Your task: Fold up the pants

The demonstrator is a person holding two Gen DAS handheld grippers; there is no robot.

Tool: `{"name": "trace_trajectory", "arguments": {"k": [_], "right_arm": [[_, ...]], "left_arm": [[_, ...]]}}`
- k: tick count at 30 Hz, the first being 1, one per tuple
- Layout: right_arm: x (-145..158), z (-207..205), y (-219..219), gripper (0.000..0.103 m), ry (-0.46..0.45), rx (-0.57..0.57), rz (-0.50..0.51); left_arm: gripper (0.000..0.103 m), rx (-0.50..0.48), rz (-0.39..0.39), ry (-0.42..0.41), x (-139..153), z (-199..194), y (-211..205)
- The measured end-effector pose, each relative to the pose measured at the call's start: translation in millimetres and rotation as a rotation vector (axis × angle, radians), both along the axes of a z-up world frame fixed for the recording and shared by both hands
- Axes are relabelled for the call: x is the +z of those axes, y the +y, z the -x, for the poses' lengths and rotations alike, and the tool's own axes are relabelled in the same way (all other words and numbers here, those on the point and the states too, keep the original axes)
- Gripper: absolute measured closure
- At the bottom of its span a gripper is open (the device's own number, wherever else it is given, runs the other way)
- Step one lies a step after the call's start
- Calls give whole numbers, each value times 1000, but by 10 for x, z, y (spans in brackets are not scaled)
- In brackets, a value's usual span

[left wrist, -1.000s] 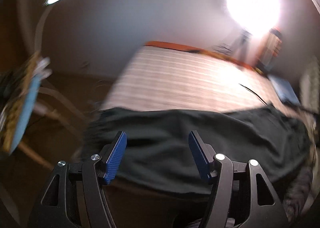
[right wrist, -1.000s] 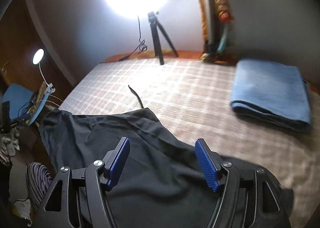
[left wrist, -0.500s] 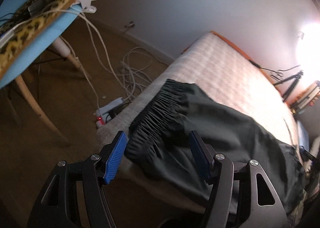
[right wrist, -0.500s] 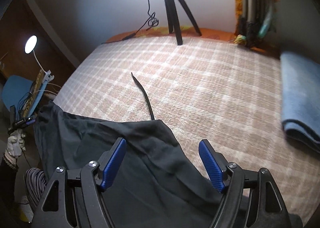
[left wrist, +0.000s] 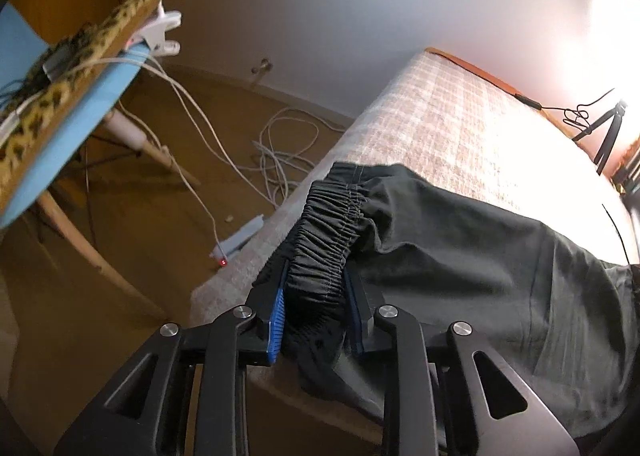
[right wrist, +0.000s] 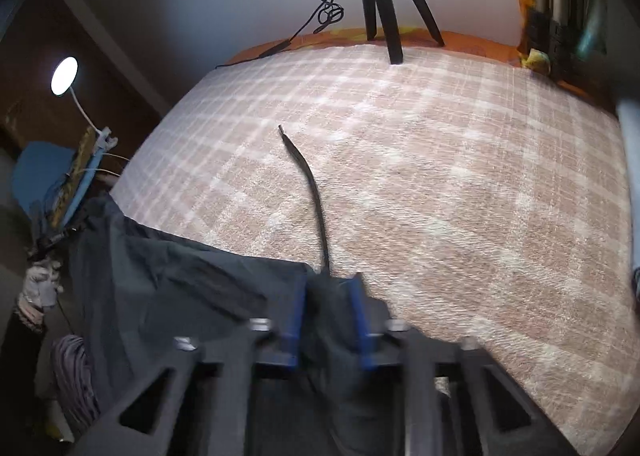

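bed [right wrist: 440,176]: I see it spread ahead of both tools, bearing the pants.
pants [left wrist: 480,264]: dark, lying along the near edge.
left gripper [left wrist: 314,296]: jaws just closed, pinching the gathered waistband [left wrist: 328,232].
right gripper [right wrist: 328,312]: just closed on cloth beside the drawstring [right wrist: 312,184].
step: both grips taken; next, I judge, lift together and carry over.

Dark pants [left wrist: 480,256], charcoal-black, lie spread and wrinkled along the near edge of the checked bed cover. Gathered elastic waistband [left wrist: 326,228] sits at the bed's corner, bunched upward, part of it hanging over the edge. A thin dark drawstring [right wrist: 310,184] trails from the fabric across the cover.
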State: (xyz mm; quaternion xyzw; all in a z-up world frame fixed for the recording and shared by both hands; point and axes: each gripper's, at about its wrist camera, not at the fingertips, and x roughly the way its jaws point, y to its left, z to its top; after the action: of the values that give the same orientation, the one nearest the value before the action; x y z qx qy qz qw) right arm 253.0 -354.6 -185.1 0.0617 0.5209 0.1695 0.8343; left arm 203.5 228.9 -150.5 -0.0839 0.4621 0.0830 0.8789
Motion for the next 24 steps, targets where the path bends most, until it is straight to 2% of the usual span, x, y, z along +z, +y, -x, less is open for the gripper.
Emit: {"name": "trace_trajectory", "arguments": {"k": [1, 3, 5, 7, 10, 12, 13, 14, 16, 17, 18, 22, 24], "right_arm": [[24, 22, 47, 101, -15, -4, 19], [130, 93, 96, 102, -80, -21, 59], [223, 128, 52, 103, -131, -74, 79], [214, 106, 1, 102, -119, -88, 63], [145, 82, 45, 101, -88, -63, 86], [115, 63, 95, 96, -71, -50, 104], [112, 55, 98, 91, -66, -52, 120], [120, 39, 93, 81, -57, -56, 127], [162, 46, 96, 68, -59, -58, 129], [200, 57, 108, 63, -70, -59, 149], [242, 82, 136, 62, -84, -57, 168], [453, 203, 232, 48, -131, -65, 197], [593, 260, 362, 46, -171, -45, 223]], "left_arm": [[80, -1, -8, -15, 37, 3, -13], [80, 5, -41, -48, 115, 20, -6], [80, 18, -57, -43, 87, -4, 66], [80, 20, -21, -9, -15, -27, 146], [80, 14, 4, -3, -94, 4, 174], [75, 14, 34, -6, -100, 20, 218], [66, 25, 57, -1, -99, 20, 266], [58, 37, 73, 5, -92, 22, 303], [55, 41, 101, -5, -57, 50, 369], [50, 38, 107, -12, -31, 75, 391], [48, 33, 115, -21, -11, 101, 406], [46, 22, 161, -59, 17, 212, 468], [46, 17, 175, -47, -32, 201, 465]]}}
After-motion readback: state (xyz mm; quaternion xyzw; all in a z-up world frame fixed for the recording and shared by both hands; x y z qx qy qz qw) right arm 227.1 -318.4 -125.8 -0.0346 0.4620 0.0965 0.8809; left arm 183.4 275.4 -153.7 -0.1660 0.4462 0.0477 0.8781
